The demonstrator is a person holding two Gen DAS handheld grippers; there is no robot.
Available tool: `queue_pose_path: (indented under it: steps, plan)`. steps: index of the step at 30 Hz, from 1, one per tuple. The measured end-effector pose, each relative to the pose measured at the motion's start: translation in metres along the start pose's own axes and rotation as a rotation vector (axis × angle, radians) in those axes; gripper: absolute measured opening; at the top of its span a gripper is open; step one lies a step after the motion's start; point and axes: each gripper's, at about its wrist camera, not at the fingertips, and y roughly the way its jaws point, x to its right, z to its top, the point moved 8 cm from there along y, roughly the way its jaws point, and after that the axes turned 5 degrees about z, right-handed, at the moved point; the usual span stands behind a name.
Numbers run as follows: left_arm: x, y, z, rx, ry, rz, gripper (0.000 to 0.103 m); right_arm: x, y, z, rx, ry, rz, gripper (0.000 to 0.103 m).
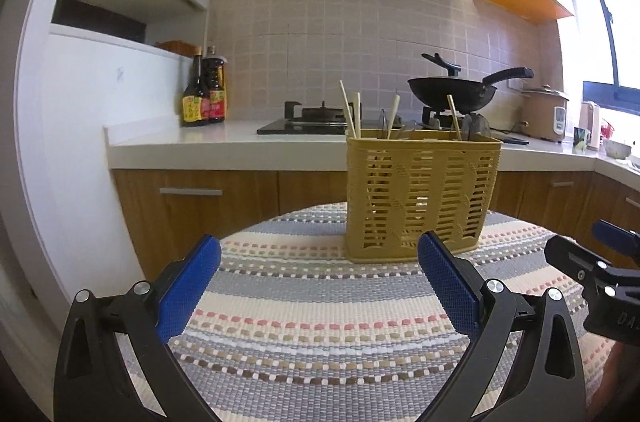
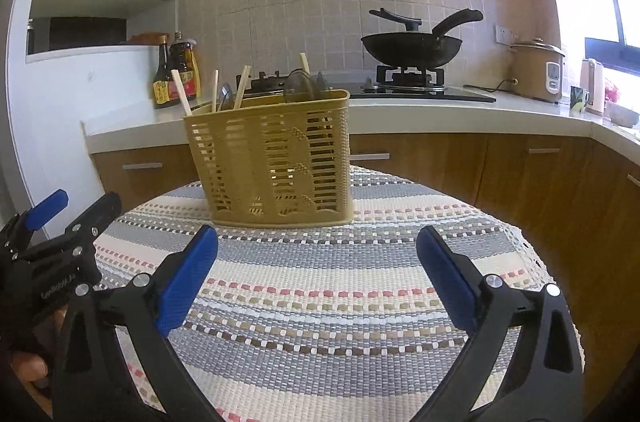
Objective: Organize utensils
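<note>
Both spread wide and empty: left gripper [image 1: 319, 254], right gripper [image 2: 317, 245], low over striped tablecloth [image 2: 320, 302]; yellow utensil basket [image 1: 422, 198] upright ahead, chopsticks [image 1: 347, 110] poking out.

Basket [image 1: 422, 198] wall hides the lower ends of chopsticks [image 1: 348, 110]

Your surfaces: plastic, cloth, wood
Your yellow slotted plastic utensil basket [image 1: 423, 196] looks matt; the striped woven cloth [image 1: 320, 326] looks rough; pale wooden chopsticks [image 1: 349, 110] look smooth.
</note>
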Motion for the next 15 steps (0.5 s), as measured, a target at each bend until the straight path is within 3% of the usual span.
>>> queue_pose_path:
  steps: [15]
  plan:
    - [0.005,0.0007,-0.0012,-0.01,0.016,0.001,0.095,0.0046,0.008,-0.0032,-0.037,0.02,0.002,0.095]
